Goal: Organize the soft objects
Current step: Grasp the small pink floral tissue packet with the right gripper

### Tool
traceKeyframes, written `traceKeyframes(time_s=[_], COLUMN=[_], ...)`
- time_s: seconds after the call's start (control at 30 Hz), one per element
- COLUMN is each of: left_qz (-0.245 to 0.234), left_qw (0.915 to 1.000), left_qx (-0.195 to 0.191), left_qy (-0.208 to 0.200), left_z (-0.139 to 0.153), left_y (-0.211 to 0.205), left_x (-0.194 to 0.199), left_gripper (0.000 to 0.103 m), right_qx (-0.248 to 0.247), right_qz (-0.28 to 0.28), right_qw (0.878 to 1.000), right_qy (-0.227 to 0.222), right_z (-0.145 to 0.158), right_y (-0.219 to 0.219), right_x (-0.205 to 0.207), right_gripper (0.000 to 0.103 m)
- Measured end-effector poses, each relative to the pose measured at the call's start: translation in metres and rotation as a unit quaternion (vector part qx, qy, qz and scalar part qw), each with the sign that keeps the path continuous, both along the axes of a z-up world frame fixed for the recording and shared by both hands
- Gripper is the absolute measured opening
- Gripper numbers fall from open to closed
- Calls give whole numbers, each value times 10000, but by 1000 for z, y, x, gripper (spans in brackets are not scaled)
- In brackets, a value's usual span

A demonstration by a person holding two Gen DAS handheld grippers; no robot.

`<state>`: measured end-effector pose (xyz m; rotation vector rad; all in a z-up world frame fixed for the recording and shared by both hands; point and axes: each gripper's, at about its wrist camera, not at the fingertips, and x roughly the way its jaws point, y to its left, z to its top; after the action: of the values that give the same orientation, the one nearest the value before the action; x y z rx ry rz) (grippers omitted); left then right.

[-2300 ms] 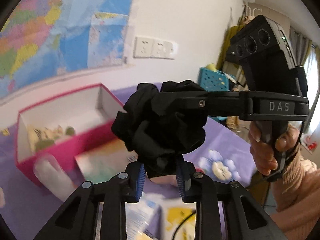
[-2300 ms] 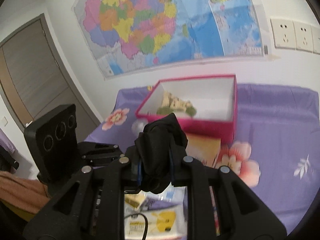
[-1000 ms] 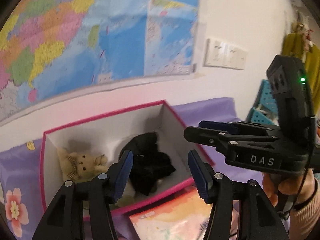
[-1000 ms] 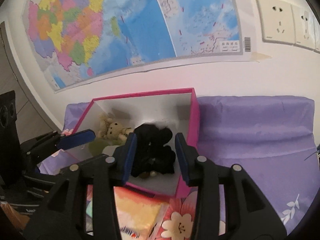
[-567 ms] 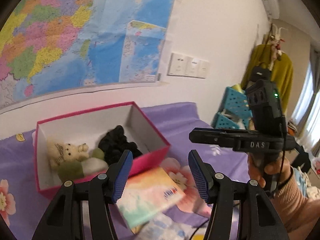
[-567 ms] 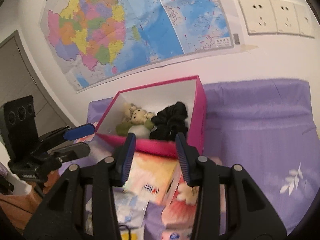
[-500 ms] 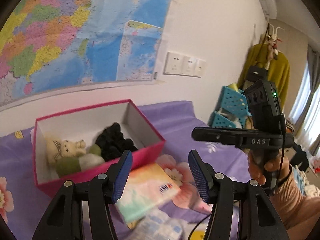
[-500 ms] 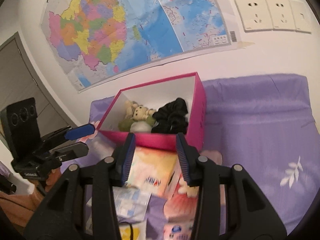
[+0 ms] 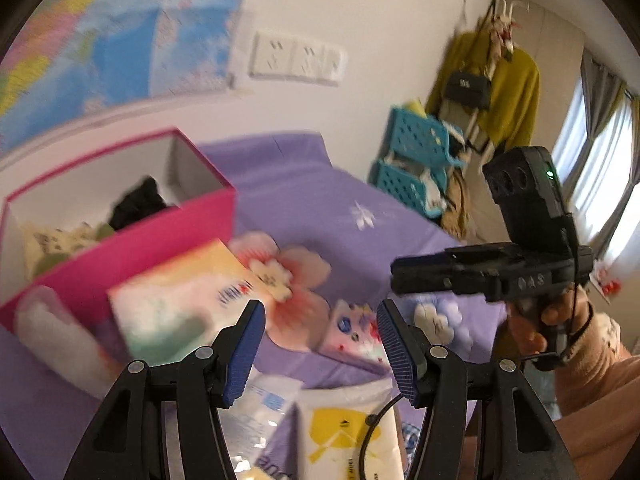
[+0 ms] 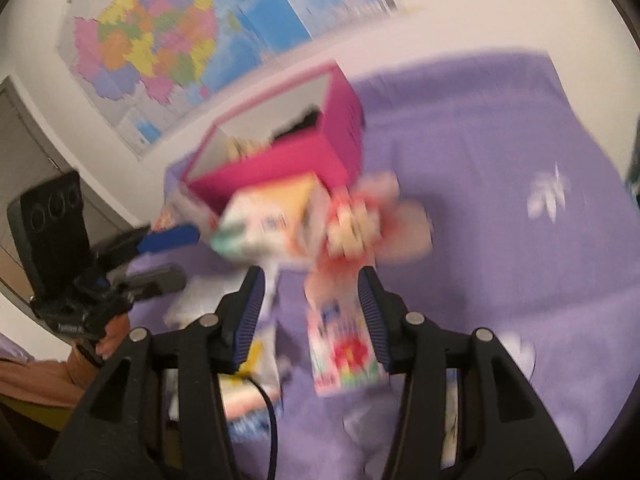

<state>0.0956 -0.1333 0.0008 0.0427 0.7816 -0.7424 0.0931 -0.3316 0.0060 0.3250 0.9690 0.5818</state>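
A pink box [image 9: 132, 232] stands on the purple cloth and holds a black scrunchie [image 9: 138, 202] beside a small teddy bear [image 9: 52, 238]. The box also shows in the right wrist view [image 10: 280, 164], blurred. My left gripper [image 9: 320, 344] is open and empty, above tissue packs in front of the box. My right gripper [image 10: 310, 304] is open and empty over a small floral tissue pack [image 10: 344, 348]. The right gripper also shows in the left wrist view [image 9: 404, 276], at the right.
A large colourful tissue pack [image 9: 180, 296] leans against the box front. A yellow wipes pack [image 9: 348, 436] and other packets lie near the front edge. Blue baskets [image 9: 416, 160] stand beyond the bed. A wall map [image 10: 160, 28] hangs behind.
Both grippers let go of the black scrunchie into the pink box, then drew back and dropped lower. They now hang open over the tissue packs in front of the box.
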Motion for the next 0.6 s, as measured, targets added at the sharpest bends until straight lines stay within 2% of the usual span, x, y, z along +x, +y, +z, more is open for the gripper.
traceKeyframes(time_s=[0.2,0.37,0.5,0.6], left_qz=[-436,-519,-515,-523], left_qw=[9979,9950,9914,9910], left_qx=[179,346,513,521], left_qy=[454,784,1091,1120], left_z=[-29,-48,-63,-65], left_y=[-30,-48,-55,-54], left_x=[10,20,30,27], left_gripper=[55,45,40,38], right_qx=[-93,61,157,81], right_qz=[-3,94,-3,-152], right_qw=[9982,9970,9963,9970], right_qy=[587,769,846,748], right_z=[-34,-50,-62,-65], right_y=[-10,-5,-3,-5], right_x=[-25,-29,-22,-13], right_gripper=[50,45,33,33])
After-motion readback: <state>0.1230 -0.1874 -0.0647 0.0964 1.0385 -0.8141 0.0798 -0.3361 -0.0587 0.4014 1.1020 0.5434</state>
